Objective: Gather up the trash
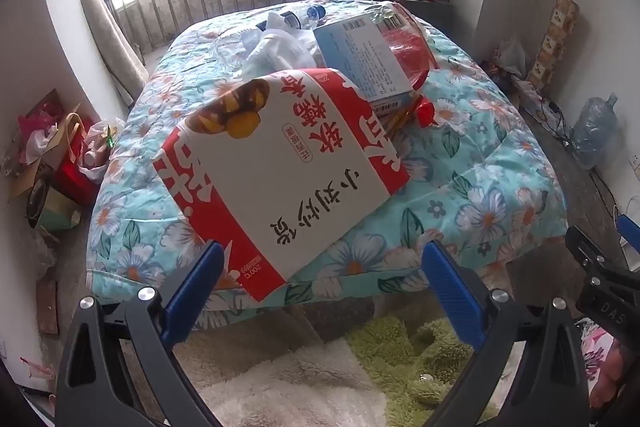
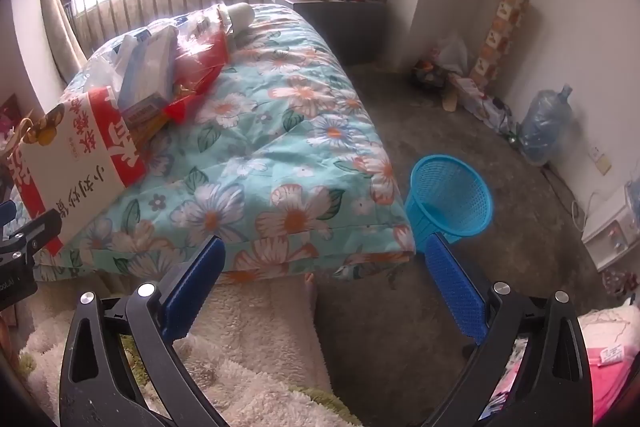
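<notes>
A pile of trash lies on a floral quilt (image 1: 472,187). Nearest is a big red and white carton (image 1: 288,171) with Chinese print, overhanging the quilt's front edge; it also shows in the right wrist view (image 2: 76,163). Behind it lie a pale blue box (image 1: 368,59), a red wrapper (image 1: 408,47), clear plastic bags (image 1: 276,47) and plastic bottles (image 1: 312,15). My left gripper (image 1: 324,259) is open, its fingers just in front of the carton's near corner. My right gripper (image 2: 326,255) is open and empty at the quilt's front right corner. A blue mesh basket (image 2: 452,199) stands on the floor right of the quilt.
A fluffy white and green rug (image 1: 320,379) lies under both grippers. Bags and boxes (image 1: 56,163) crowd the left wall. A large water jug (image 2: 544,123) and clutter line the right wall. A cluttered dark cabinet (image 2: 336,15) stands by the window.
</notes>
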### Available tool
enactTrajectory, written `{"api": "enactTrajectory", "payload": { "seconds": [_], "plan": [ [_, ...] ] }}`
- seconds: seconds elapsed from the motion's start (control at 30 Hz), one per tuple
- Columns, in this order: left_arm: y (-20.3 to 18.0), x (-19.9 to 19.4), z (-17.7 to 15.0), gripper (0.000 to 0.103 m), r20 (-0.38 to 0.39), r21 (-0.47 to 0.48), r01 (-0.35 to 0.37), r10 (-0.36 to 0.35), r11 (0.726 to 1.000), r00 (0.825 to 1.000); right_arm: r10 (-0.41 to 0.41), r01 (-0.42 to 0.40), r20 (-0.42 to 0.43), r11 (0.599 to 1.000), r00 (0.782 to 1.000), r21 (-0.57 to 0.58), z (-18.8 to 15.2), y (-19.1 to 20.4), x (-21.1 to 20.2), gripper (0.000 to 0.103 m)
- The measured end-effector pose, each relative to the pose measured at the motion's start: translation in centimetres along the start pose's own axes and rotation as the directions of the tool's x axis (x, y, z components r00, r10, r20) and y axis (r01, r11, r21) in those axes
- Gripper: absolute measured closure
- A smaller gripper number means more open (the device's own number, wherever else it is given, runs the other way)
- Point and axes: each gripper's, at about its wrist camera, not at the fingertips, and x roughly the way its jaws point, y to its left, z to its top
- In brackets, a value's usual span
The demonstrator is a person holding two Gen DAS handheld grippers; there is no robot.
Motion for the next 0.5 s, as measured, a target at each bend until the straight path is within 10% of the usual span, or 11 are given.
{"api": "enactTrajectory", "payload": {
  "seconds": [0.5],
  "plan": [
    [0.3,-0.1,0.6,0.006,-0.005,-0.015,0.003,-0.003,1.0,1.0,-0.005,0.005,0.006,1.0,1.0,-0.009,0.2,1.3,0.1,0.008]
  ]
}}
